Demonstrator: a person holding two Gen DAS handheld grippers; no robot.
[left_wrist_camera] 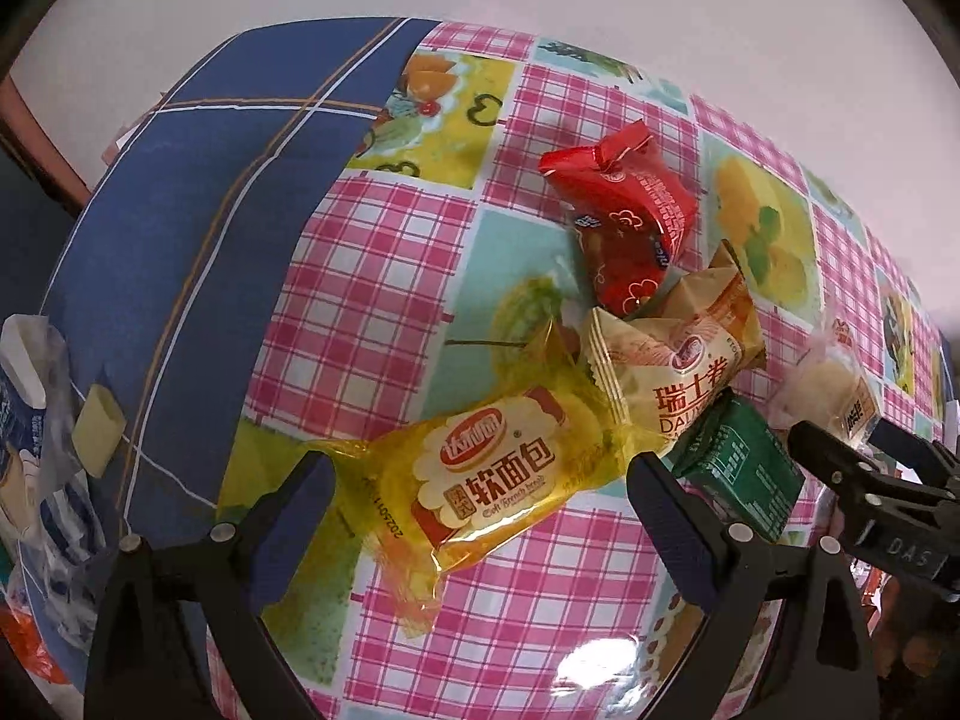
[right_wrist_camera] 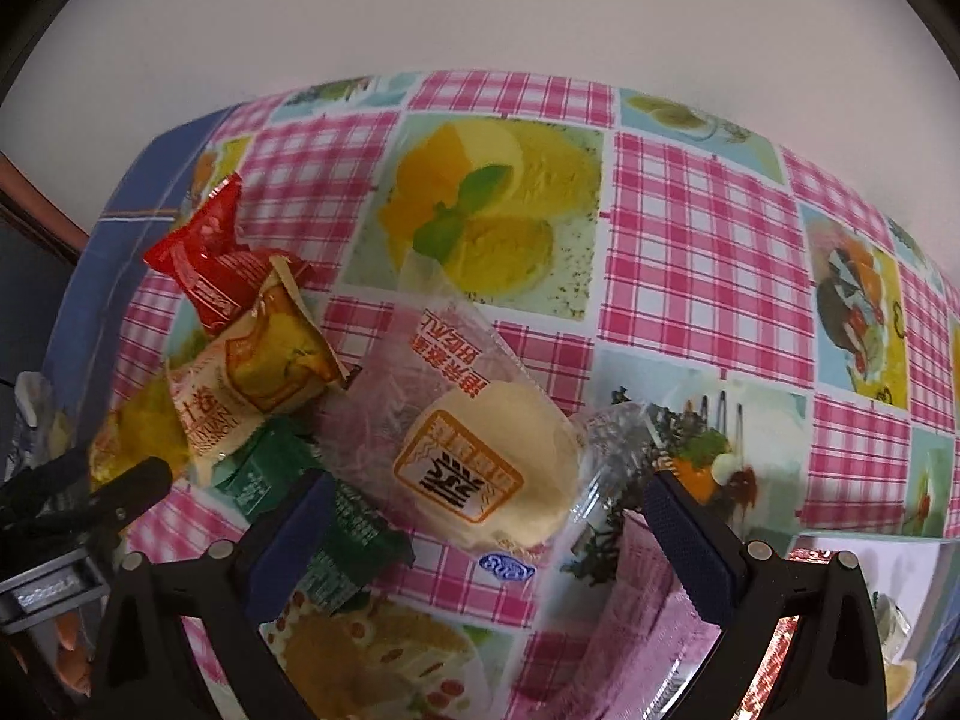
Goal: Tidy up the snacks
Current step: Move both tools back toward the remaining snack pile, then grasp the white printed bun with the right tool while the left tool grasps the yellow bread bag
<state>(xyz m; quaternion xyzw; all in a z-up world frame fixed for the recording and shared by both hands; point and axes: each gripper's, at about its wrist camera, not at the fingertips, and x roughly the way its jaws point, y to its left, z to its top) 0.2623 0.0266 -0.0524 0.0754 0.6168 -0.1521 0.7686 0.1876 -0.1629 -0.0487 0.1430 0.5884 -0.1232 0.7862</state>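
Observation:
A heap of snack packets lies on the checked tablecloth point(left_wrist_camera: 390, 300). In the left wrist view, a yellow soft-bread packet point(left_wrist_camera: 498, 468) lies between the fingers of my open left gripper point(left_wrist_camera: 480, 462). Beyond it are a beige roll packet point(left_wrist_camera: 678, 372), two red packets point(left_wrist_camera: 624, 210) and a green packet point(left_wrist_camera: 738, 468). In the right wrist view, my right gripper point(right_wrist_camera: 489, 480) stands open around a clear packet with a pale round cake point(right_wrist_camera: 480, 468). The green packet point(right_wrist_camera: 342, 522) lies partly under its left finger. The beige packet point(right_wrist_camera: 252, 384) and a red packet point(right_wrist_camera: 210, 264) sit to the left.
A blue plaid cloth point(left_wrist_camera: 210, 210) covers the table's left part. Plastic bags with more snacks point(left_wrist_camera: 36, 420) hang at the far left. A white wall stands behind the table. A pink textured thing point(right_wrist_camera: 648, 630) lies low between the right gripper's fingers.

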